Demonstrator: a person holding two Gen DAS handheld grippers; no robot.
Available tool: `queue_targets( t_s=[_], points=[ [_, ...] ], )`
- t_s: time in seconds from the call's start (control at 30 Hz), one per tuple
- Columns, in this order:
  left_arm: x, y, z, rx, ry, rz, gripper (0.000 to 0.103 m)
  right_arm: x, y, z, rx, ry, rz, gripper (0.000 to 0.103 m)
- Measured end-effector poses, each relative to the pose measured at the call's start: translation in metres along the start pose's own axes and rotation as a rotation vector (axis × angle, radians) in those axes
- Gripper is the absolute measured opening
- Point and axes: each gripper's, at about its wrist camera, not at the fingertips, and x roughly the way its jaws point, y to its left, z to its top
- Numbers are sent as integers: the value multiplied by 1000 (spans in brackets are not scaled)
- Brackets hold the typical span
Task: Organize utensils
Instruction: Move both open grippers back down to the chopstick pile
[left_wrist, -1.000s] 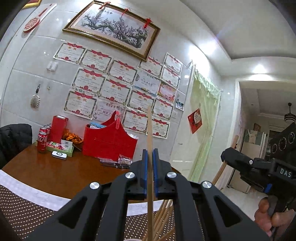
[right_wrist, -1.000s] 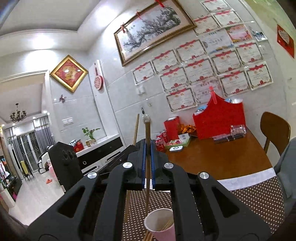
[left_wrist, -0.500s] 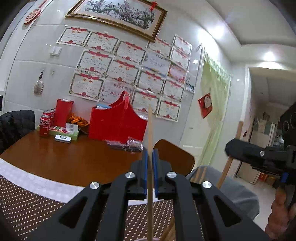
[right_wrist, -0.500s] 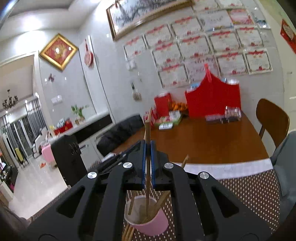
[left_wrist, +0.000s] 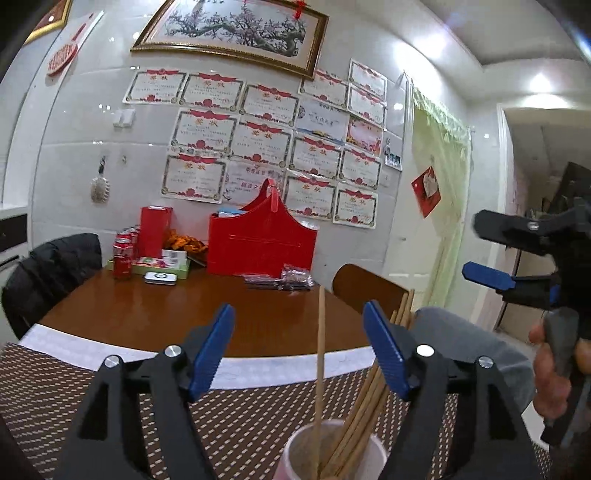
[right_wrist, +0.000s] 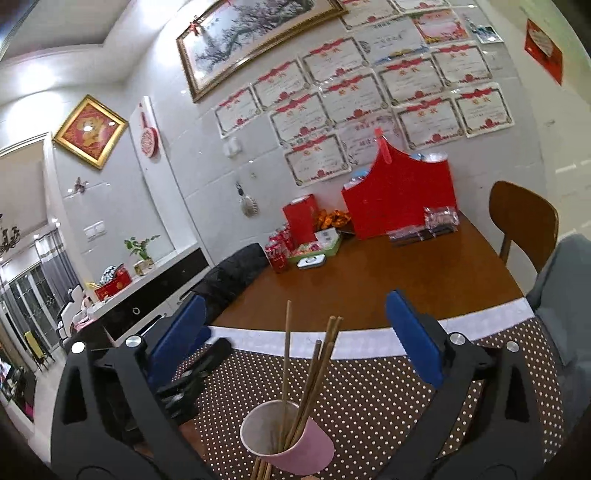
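Chopsticks (left_wrist: 320, 354) loose in pink cup (right_wrist: 295, 448), cup's base cropped, both jaws opening, nothing gripped.

Near edge: pink cup (right_wrist: 287, 439) of upright chopsticks (right_wrist: 312, 376) stands on the dotted mat (right_wrist: 369, 387), blocking the middle. Wooden tabletop (left_wrist: 166, 314) beyond: open through the centre. Far edge by the wall: red basket (left_wrist: 258, 243), cans (left_wrist: 122, 258), packets (left_wrist: 291, 277). Right side: chair back (right_wrist: 524, 218).

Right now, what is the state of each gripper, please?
Left gripper: jaws opening, gripping nothing; a chopstick stands free between them in the cup.
Right gripper: jaws opening, holding nothing.
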Motion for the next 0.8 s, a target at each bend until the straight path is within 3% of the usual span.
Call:
queue_targets(
  t_s=[0.1, 0.43, 0.63, 0.8],
  points=[
    [-18, 0, -2, 36, 11, 47, 82, 2, 4, -1, 2, 12, -9, 97],
    [-82, 12, -13, 68, 99, 191, 82, -20, 45, -21, -55, 44, -20, 97],
    [-111, 10, -28, 79, 192, 222, 82, -30, 60, -56, -90, 146, -75, 97],
    [-120, 5, -56, 85, 293, 237, 82, -28, 49, -104, -83, 268, -118, 97]
  ],
)
